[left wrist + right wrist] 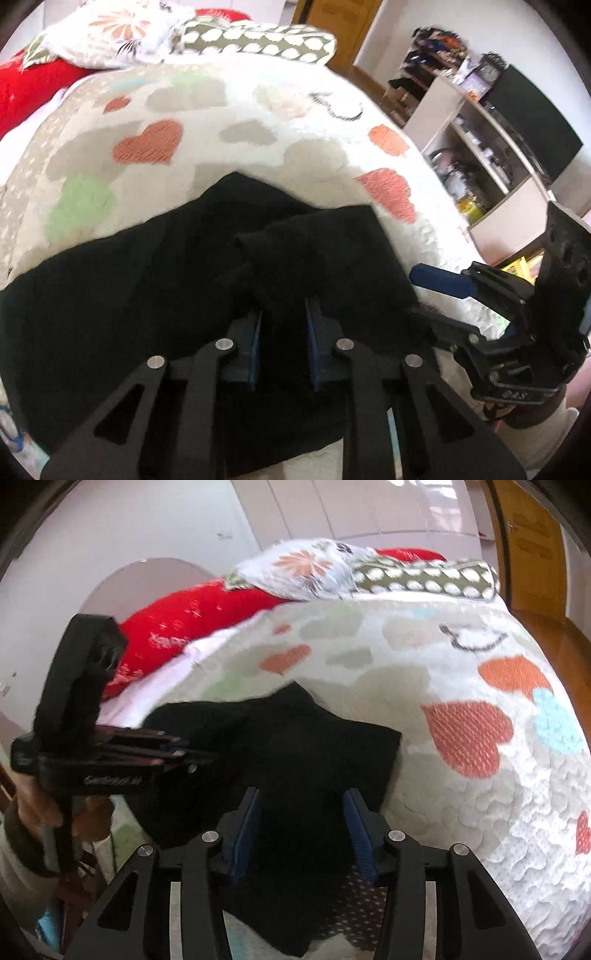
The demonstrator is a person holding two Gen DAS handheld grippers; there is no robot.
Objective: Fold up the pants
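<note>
Black pants (pixel 155 280) bunched on bed (pixel 229 110), directly ahead of both tongs; left tongs (pixel 283 321) and right tongs (pixel 302 814) parted, gripping nothing certain.

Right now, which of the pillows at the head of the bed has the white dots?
The olive-green pillow on the right. The pillow beside it has an orange flower print, and the red one has small pale marks.

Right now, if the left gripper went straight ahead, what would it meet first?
Most likely the black pants: a raised fold of the cloth sits between the open fingers of the left gripper, though depth is unclear.
</note>
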